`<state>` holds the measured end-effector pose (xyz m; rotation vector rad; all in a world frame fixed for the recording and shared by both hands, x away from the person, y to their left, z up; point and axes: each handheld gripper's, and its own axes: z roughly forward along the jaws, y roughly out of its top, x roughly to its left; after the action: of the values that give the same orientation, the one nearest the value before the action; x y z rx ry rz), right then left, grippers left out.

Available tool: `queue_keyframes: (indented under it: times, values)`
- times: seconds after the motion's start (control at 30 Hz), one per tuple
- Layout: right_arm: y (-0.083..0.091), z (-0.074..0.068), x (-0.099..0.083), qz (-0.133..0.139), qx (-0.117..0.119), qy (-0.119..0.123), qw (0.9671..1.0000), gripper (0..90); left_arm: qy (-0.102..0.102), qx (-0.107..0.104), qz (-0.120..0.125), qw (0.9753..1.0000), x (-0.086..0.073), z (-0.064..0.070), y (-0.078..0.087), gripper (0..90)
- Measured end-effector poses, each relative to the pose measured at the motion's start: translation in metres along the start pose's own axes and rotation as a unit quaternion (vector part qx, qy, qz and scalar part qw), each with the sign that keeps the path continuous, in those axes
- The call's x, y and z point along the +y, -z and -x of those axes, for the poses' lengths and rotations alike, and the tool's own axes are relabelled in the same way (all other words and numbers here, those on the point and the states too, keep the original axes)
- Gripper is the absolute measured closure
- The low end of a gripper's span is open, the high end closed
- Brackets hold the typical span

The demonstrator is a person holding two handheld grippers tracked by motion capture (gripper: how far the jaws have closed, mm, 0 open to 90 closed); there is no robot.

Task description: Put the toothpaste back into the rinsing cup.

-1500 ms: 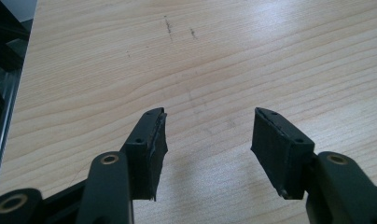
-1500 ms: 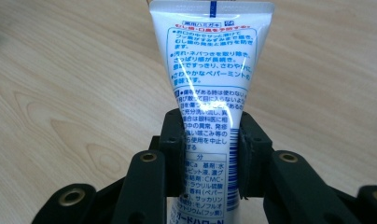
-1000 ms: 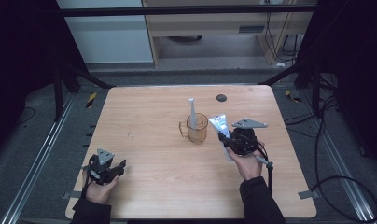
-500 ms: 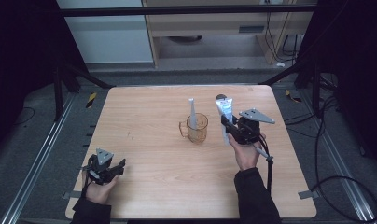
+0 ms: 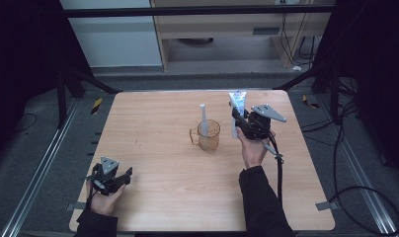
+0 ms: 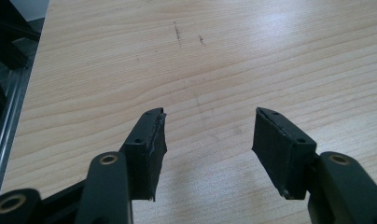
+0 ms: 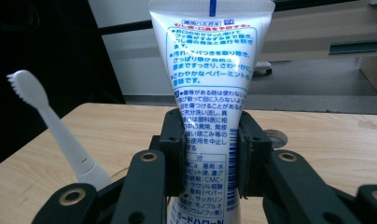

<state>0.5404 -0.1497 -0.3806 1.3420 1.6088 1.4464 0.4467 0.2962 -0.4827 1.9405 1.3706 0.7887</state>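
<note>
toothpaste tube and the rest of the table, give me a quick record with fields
held item: toothpaste tube, upright, crimped end up
holder: right hand-held gripper, jaws shut on the tube
tube position: lifted, to the right of the cup
cup: amber, handled, near table centre
cup contents: white toothbrush, bristles up
left hand-held gripper: open, holding nothing, low over the table at its near left corner

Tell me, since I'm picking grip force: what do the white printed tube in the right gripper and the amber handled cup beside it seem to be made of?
The white printed tube looks like soft glossy plastic: it shines, and the right gripper is clamped on its flattened body. The amber handled cup looks like rigid see-through plastic, though glass can't be ruled out; the table shows through its wall.
</note>
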Motion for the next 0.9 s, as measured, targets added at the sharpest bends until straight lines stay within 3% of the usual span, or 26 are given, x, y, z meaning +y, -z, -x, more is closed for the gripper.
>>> queue_keyframes:
  times: [0.47, 0.63, 0.9]
  values:
    - [-0.019, -0.003, 0.005, 0.033, -0.018, -0.007, 0.9993, 68.5, 0.001, 0.001, 0.001, 1.0000, 0.000, 0.000, -0.001, 42.8]
    - [-0.024, -0.005, 0.006, 0.050, -0.008, -0.019, 0.9986, 68.6, 0.000, -0.001, 0.000, 1.0000, 0.000, 0.000, -0.001, 42.8]
    - [-0.033, -0.012, 0.007, 0.059, -0.001, -0.016, 0.9981, 68.7, 0.000, -0.001, 0.000, 1.0000, 0.000, 0.000, -0.001, 42.7]
